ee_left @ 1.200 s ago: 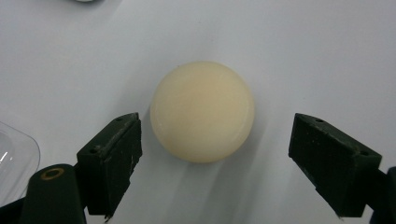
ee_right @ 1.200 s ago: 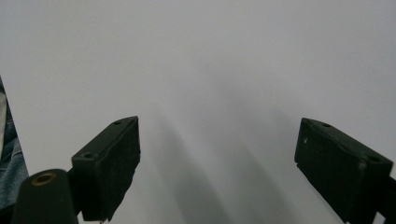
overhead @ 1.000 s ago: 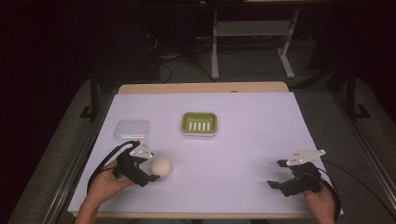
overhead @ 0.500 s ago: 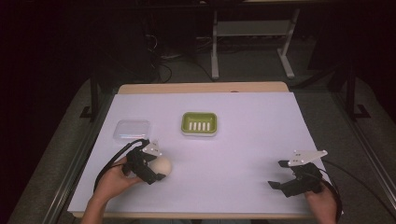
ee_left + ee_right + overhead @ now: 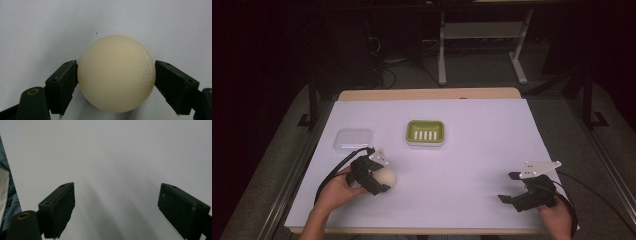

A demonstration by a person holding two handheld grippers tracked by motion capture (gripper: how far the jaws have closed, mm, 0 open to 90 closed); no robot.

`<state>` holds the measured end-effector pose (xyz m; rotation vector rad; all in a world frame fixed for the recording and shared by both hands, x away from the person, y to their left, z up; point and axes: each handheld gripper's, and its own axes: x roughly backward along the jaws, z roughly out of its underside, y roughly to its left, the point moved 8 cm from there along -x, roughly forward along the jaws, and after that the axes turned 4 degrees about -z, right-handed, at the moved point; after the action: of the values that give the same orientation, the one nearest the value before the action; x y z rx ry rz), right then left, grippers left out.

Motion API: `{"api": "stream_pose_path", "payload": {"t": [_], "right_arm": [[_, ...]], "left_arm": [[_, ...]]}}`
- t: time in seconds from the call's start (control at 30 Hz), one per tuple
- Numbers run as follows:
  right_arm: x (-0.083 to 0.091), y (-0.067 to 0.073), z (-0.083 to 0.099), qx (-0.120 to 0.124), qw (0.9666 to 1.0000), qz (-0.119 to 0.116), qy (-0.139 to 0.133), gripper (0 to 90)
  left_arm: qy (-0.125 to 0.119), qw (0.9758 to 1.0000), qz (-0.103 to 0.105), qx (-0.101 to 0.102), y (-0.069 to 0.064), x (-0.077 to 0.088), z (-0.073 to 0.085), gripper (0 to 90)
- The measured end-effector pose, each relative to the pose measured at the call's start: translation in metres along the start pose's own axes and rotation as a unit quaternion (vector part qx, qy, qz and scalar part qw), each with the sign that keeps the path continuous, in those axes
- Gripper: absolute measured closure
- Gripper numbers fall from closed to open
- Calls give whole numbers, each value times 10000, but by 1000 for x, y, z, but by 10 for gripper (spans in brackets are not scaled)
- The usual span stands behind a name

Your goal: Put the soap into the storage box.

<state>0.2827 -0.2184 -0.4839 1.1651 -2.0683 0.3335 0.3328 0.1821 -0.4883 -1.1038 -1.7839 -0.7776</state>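
Two grippers sit low in the frame: left gripper (image 5: 379, 181) jaws clamped on the ball (image 5: 386, 177), right gripper (image 5: 511, 187) jaws apart.

Between the matt black plastic jaws of the left claw (image 5: 116, 80) sits a smooth, faintly glossy cream ball (image 5: 116, 73) on a matt white paper-like surface (image 5: 482, 150), beyond it a glossy green plastic dish (image 5: 425, 133) and a clear plastic box (image 5: 353, 138).
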Motion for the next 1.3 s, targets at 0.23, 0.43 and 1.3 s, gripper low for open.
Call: {"api": "stream_pose_path", "payload": {"t": [0.23, 0.43, 1.3], "right_arm": [[-1, 2, -1, 0, 10000, -19, 14, 135], [-1, 3, -1, -1, 10000, -15, 19, 135], [-2, 3, -1, 17, 10000, -20, 35, 135]], "left_arm": [[32, 10000, -49, 5, -1, -4, -2, 207], [61, 10000, -58, -36, -1, -4, -2, 210], [109, 9999, -62, -42, -1, -6, -2, 213]]}}
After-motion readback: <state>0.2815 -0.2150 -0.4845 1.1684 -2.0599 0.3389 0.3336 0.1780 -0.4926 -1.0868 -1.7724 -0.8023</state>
